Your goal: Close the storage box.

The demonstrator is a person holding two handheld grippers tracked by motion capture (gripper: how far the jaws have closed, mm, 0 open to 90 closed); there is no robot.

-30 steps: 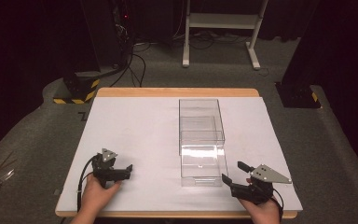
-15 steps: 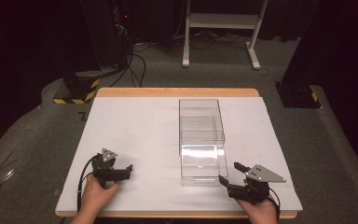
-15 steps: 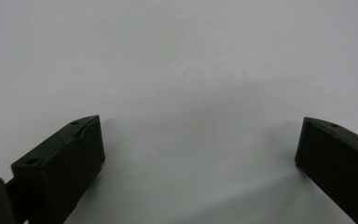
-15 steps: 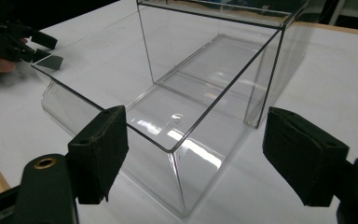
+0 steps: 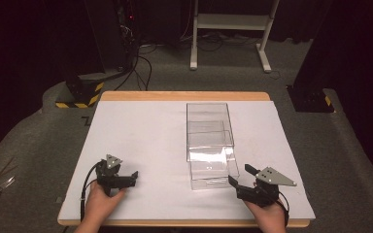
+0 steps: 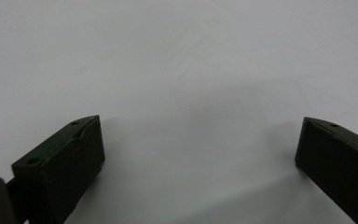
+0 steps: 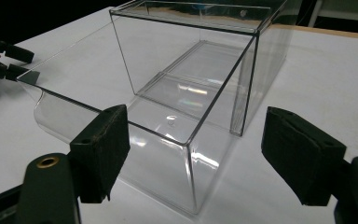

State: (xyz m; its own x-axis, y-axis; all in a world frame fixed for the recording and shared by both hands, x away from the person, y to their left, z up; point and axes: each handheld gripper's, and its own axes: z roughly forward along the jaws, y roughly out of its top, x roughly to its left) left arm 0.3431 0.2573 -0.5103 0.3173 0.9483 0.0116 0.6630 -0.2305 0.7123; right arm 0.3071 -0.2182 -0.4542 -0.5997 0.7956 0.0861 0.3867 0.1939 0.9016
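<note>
Right gripper view: right gripper (image 7: 193, 154) fingers part-open, just closing, straddling the clear drawer (image 7: 121, 126) front corner, nothing gripped; square up first. Left gripper (image 6: 200, 158) wide open, empty.

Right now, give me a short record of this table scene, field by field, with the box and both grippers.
surface: white sheet over a wooden table
main object: clear plastic drawer box, its drawer pulled partly out toward the person
left gripper: jaws wide apart over bare sheet, holding nothing
right gripper: jaws have just been closing, astride the drawer's front corner, pads not pressing on it
contents: the drawer looks empty
</note>
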